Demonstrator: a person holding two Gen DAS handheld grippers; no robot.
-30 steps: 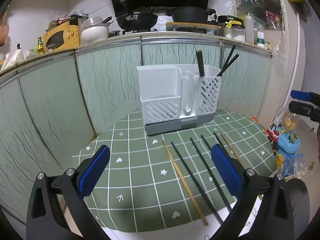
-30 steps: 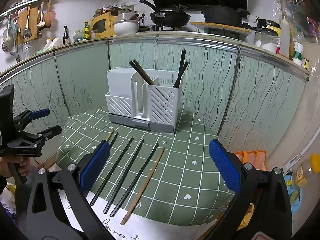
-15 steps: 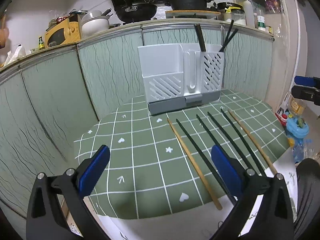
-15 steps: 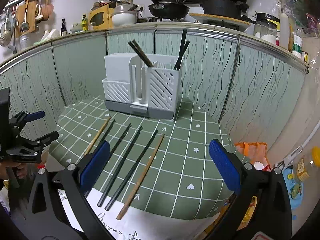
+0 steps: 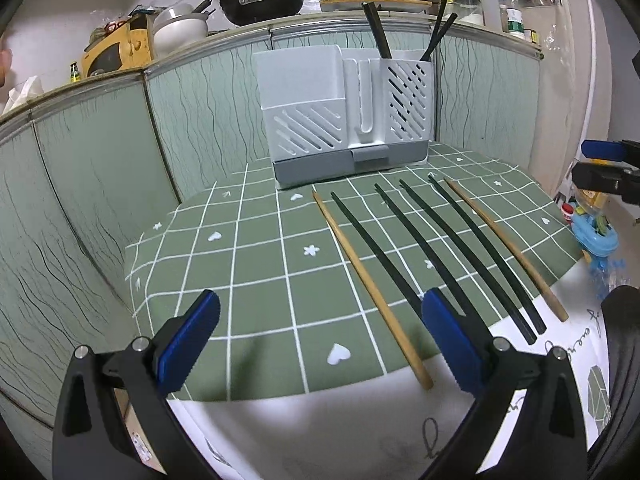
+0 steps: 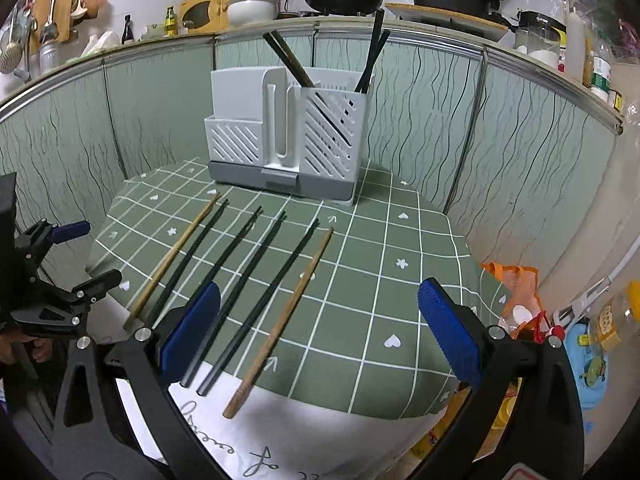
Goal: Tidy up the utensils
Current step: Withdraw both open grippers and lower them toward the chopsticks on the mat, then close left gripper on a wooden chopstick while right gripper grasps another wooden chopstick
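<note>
A white slotted utensil holder stands at the back of the green checked tablecloth; black chopsticks stick up from its right compartment. Several black chopsticks lie side by side in front of it, between two wooden chopsticks. My left gripper hovers open over the near table edge, left of the row. My right gripper is open over the near ends of the right-hand chopsticks. Neither holds anything.
Green wavy-patterned panels wall the table at the back and sides. The counter above carries pans, a bowl and bottles. Each gripper shows in the other's view, the right gripper and the left gripper. A blue toy and bags lie on the floor.
Both grippers have come down and closer to the table's front edge; the chopsticks now lie nearer the fingers. Both stay open. Nothing on the table has moved.
</note>
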